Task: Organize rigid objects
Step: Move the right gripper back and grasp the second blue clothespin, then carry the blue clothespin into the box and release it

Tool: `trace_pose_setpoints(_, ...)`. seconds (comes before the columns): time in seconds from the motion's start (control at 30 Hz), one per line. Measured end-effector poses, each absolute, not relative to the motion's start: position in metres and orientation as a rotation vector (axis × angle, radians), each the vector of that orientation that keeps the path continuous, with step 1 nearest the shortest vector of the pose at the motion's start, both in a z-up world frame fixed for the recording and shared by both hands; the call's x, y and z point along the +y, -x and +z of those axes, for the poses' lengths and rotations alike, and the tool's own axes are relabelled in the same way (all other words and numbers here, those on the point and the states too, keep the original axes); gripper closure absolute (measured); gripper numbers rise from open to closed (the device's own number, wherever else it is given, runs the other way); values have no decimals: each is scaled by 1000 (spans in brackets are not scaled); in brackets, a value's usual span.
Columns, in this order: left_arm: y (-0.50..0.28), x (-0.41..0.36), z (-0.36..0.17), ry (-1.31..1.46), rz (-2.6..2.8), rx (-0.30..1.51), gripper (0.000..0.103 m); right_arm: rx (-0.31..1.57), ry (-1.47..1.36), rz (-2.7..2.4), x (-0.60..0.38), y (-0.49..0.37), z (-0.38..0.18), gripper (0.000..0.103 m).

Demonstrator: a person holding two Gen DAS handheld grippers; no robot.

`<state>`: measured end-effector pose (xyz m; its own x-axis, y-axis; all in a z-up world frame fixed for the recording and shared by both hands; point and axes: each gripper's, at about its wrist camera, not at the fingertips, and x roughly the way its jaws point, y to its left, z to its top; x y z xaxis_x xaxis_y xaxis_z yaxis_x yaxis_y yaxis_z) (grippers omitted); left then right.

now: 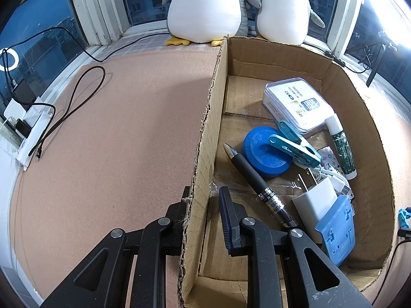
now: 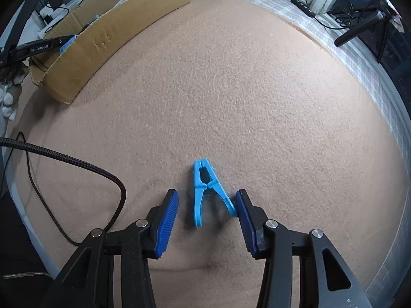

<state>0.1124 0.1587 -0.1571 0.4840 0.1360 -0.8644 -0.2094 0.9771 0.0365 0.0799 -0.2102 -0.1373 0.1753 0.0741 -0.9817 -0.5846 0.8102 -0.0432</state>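
My left gripper [image 1: 204,195] straddles the left wall of the cardboard box [image 1: 205,138], one finger outside and one inside, shut on that wall. Inside the box lie a black pen [image 1: 257,182], a blue round lid [image 1: 264,151], a light blue clothespin [image 1: 295,143], a white charger [image 1: 316,200], a clear plastic case [image 1: 298,105], a glue stick [image 1: 343,146] and a blue plastic piece [image 1: 336,231]. My right gripper [image 2: 206,200] is open around a blue clothespin [image 2: 205,192] lying on the felt; its right leg touches the right finger.
Two penguin plush toys [image 1: 205,7] sit at the window behind the box. A white power strip [image 1: 28,125] with cables lies at the left edge. A black braided cable [image 2: 77,164] runs left of my right gripper. The box also shows in the right wrist view [image 2: 115,33].
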Motion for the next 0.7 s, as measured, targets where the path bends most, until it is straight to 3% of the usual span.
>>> trace_pose_setpoints(0.1, -113, 159, -157, 77, 210, 1045, 81, 1322, 450, 480, -214, -87, -138, 75)
trace_pose_setpoints(0.7, -112, 159, -158, 85, 209, 1044, 81, 1293, 427, 455, -218, -93, -115, 76)
